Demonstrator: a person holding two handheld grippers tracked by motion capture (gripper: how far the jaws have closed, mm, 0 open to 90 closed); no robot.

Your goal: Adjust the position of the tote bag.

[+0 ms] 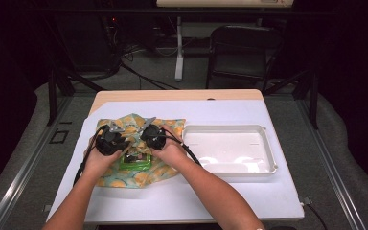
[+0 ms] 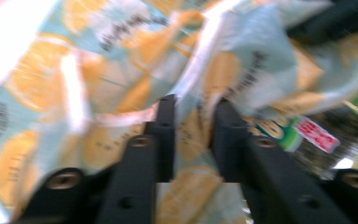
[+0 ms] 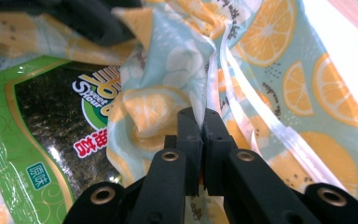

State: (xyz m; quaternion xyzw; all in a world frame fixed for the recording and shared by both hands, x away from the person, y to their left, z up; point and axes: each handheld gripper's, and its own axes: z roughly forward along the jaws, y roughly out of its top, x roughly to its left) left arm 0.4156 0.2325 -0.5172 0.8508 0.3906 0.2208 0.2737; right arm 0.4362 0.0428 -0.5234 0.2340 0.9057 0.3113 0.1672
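Note:
A cloth with an orange-slice print point(image 1: 170, 125) lies bunched on the left of the white sheet. On it rests a green seaweed snack packet point(image 1: 136, 163). Both hands hold their grippers over the cloth, close together. My left gripper point(image 1: 111, 138) stands open in the left gripper view point(image 2: 194, 105), with a fold of the cloth point(image 2: 121, 42) loose in the gap and the packet point(image 2: 307, 133) to its right. My right gripper point(image 3: 202, 114) is shut on a raised fold of the cloth point(image 3: 279, 70), with the packet point(image 3: 46, 116) lying to its left.
A white rectangular tray point(image 1: 269, 143) stands to the right of the cloth, with nothing in it. The white sheet point(image 1: 220, 194) covers most of the wooden table. Beyond the table stand a black folding chair point(image 1: 244, 48) and a white stand leg point(image 1: 179, 48).

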